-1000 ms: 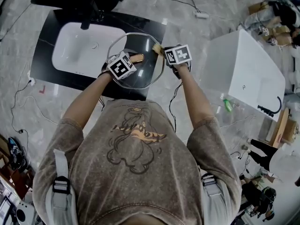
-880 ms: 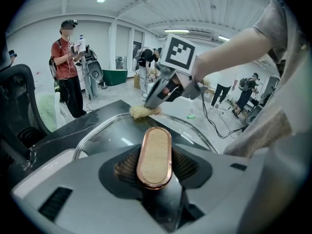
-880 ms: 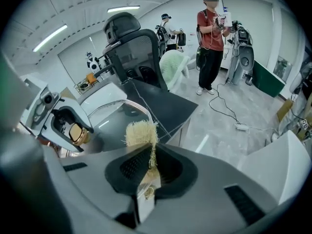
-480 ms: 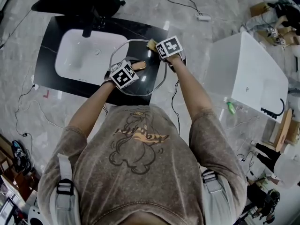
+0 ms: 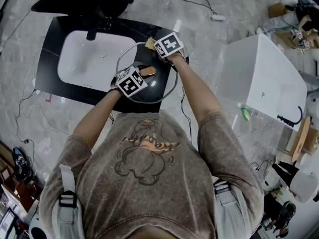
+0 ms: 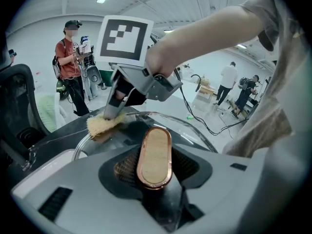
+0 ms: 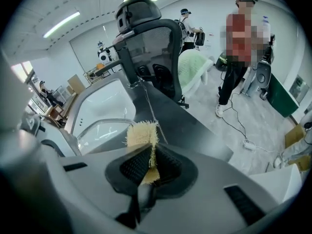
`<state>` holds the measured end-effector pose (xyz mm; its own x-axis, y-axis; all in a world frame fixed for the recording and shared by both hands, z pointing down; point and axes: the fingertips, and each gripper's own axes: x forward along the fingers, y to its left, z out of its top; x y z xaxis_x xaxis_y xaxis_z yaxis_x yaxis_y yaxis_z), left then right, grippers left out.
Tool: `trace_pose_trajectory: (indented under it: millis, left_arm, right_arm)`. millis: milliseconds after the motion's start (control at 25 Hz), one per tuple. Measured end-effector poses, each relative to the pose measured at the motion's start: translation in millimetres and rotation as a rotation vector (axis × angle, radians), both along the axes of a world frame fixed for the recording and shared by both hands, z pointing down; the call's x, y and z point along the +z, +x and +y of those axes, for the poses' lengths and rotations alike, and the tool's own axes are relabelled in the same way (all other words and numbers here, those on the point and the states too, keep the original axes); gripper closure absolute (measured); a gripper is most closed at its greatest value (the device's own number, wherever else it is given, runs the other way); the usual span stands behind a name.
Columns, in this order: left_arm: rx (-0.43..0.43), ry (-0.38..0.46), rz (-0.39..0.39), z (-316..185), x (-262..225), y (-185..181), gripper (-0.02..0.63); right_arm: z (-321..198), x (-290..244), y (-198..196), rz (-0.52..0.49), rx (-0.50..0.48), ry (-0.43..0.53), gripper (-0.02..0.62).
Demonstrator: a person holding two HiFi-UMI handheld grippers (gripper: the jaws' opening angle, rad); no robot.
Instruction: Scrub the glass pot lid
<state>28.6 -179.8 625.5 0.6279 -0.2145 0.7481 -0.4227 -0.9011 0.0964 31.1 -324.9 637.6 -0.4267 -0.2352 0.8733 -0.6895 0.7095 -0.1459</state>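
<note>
Glass pot lid (image 5: 155, 88) hangs over the counter (image 5: 51, 76), handle (image 6: 154, 156) clamped in my left fingers (image 6: 126, 167). My right fingers (image 7: 133, 165) pinch a yellow scrub pad (image 7: 142, 133) at its rim.

glossy clear glass lid (image 5: 152, 92), wood-and-copper handle (image 6: 154, 156), rough fibrous scrubber (image 7: 142, 132).

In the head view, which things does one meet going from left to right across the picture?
White sink → left gripper → right gripper → white box.
</note>
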Motion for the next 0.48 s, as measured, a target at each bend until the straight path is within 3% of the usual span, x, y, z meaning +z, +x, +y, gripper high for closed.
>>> trace_pose_trajectory:
  millis: [120, 480]
  left_arm:
    - [0.0, 0.0, 0.005, 0, 1, 0, 0.419]
    - [0.005, -0.001, 0.011, 2, 0, 0, 0.419]
  right_arm:
    - [1, -2, -28, -0.029, -0.032, 0.018, 0.56]
    - [6, -3, -70, 0.021, -0.181, 0.025, 0.56]
